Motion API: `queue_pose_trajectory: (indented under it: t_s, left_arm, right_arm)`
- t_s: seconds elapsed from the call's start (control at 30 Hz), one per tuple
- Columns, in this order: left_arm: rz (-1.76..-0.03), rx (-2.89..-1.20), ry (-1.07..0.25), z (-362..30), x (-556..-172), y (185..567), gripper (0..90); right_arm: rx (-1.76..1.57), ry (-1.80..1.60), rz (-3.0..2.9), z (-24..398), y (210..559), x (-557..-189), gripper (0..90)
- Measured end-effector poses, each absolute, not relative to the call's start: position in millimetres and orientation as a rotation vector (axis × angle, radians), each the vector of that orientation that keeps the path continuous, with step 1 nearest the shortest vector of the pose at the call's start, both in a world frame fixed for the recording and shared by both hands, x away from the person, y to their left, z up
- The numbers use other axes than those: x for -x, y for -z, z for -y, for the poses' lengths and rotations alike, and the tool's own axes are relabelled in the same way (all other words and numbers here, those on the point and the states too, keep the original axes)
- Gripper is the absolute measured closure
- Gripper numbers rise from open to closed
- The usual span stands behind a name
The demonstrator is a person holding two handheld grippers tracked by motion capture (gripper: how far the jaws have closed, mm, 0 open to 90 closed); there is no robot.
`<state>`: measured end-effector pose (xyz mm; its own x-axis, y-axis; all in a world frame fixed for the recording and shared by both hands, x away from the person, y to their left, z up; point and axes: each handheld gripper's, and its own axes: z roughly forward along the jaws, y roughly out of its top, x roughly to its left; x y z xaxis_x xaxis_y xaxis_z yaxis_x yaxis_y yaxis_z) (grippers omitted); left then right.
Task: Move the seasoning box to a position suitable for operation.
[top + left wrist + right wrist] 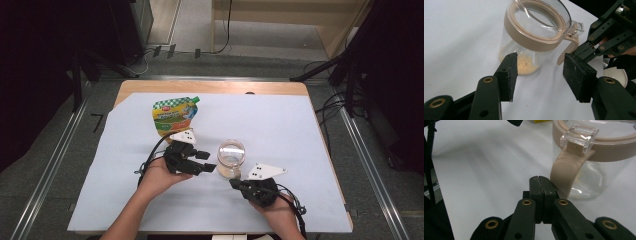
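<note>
A: Looking down on a wooden table [210, 87] under a pale sheet [280, 125], with grey carpet around it, metal rails down both sides, and cables and dark stands at the back.

B: Clear jar [231, 159] sits near the middle of the sheet, tan collar round the mouth, tan handle, a little pale grain in the bottom. Green and yellow pouch [174, 116] lies behind it, toward the far left.

A: Left hand-held gripper [206, 161] is just beside the jar on its left, jaws parted with nothing between them, pads [510, 75] clear of the glass.

B: Right hand-held gripper [234, 183] is in front of the jar, jaws pressed flat together on nothing, tips right by the handle [564, 176]. Touching or not, I can't tell.

A: A white rounded object [615, 75] shows under that gripper, blurred.
</note>
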<state>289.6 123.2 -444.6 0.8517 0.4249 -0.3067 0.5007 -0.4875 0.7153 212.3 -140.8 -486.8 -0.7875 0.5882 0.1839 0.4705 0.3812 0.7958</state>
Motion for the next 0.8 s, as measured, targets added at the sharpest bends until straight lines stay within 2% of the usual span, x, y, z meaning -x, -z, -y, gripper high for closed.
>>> queue_pose_trajectory:
  t_s: [0.8]
  left_arm:
    - [-0.684,-2.16,0.088,-126.0,-290.9,446.0,44.1]
  right_arm:
    - [-1.089,-1.311,-2.429,174.6,484.8,-227.2,90.0]
